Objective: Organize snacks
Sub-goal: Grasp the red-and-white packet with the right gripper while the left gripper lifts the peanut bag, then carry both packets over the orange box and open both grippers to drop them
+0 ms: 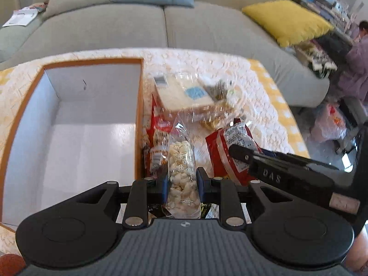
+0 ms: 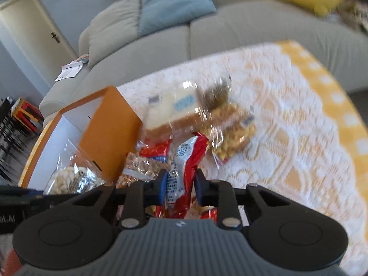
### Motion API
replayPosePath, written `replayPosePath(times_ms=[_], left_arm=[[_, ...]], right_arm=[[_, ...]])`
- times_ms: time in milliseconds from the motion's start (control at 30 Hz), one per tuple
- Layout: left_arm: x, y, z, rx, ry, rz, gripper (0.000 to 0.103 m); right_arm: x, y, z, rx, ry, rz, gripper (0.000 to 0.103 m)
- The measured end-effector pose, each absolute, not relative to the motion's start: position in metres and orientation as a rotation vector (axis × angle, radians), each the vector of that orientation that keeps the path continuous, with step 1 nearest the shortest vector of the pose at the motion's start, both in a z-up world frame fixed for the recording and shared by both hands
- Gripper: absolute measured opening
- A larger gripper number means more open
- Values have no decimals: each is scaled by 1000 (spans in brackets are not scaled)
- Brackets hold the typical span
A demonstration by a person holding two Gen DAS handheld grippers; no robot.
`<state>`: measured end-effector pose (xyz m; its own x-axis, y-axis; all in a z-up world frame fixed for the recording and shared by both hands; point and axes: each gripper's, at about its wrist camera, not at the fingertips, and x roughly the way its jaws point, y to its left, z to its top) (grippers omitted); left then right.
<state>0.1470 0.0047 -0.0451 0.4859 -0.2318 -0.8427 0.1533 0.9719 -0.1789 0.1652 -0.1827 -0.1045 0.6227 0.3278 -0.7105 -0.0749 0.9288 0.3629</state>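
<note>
A home living room: a grey sofa (image 1: 165,30) with cushions (image 1: 286,21) behind a lace-covered table (image 2: 287,124).

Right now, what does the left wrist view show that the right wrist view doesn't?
Left wrist only: the left gripper shut on a clear bag of white puffs, and a seated person at far right.
Right wrist only: the right gripper shut on a red packet, and a door.
Both: the orange box, the wrapped bread, the sofa.

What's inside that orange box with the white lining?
In the left wrist view the orange box shows only bare white floor and walls; its near corner is hidden behind the left gripper.
</note>
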Motion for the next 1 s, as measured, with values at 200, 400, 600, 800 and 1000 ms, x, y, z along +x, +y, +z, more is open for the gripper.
replayPosePath(times_ms=[200, 400, 600, 800, 1000], left_arm=[[131, 36, -3, -148, 931, -190, 27], [123, 76, 13, -150, 904, -88, 27], [129, 115, -9, -147, 970, 24, 27], [138, 143, -41, -104, 1048, 111, 26], [147, 152, -63, -96, 1105, 96, 26]], right_arm=[[141, -169, -55, 274, 749, 283, 22], [129, -137, -10, 334, 665, 422, 22], [134, -66, -8, 281, 723, 574, 22], [154, -10, -50, 178, 876, 589, 22], [163, 12, -79, 95, 953, 592, 22]])
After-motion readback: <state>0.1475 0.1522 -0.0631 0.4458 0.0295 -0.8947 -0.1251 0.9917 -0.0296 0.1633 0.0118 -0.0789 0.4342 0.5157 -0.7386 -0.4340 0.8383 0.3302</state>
